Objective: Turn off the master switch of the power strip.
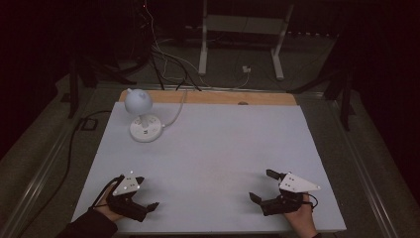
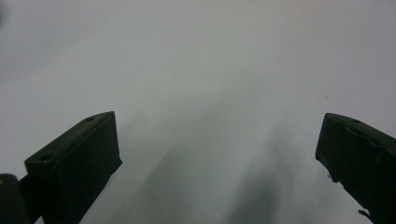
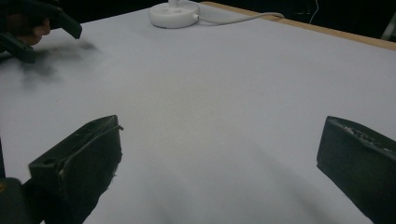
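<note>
Grippers sat low at the near edge: the left gripper at seven o'clock, the right gripper at five, both spread wide and holding nothing. Far off at eleven o'clock stood the white lamp on its round base. Long reach ahead, and a careless swing could clip the domed head, or snag the cord and topple it.

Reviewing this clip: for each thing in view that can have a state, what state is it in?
Left gripper: jaws wide open, holding nothing, low over the table.
Right gripper: jaws wide open, holding nothing.
White desk lamp: upright at the far left of the table, untouched; lit or not, cannot tell.
Lamp cable: attached to the base, trailing off the far edge.
</note>
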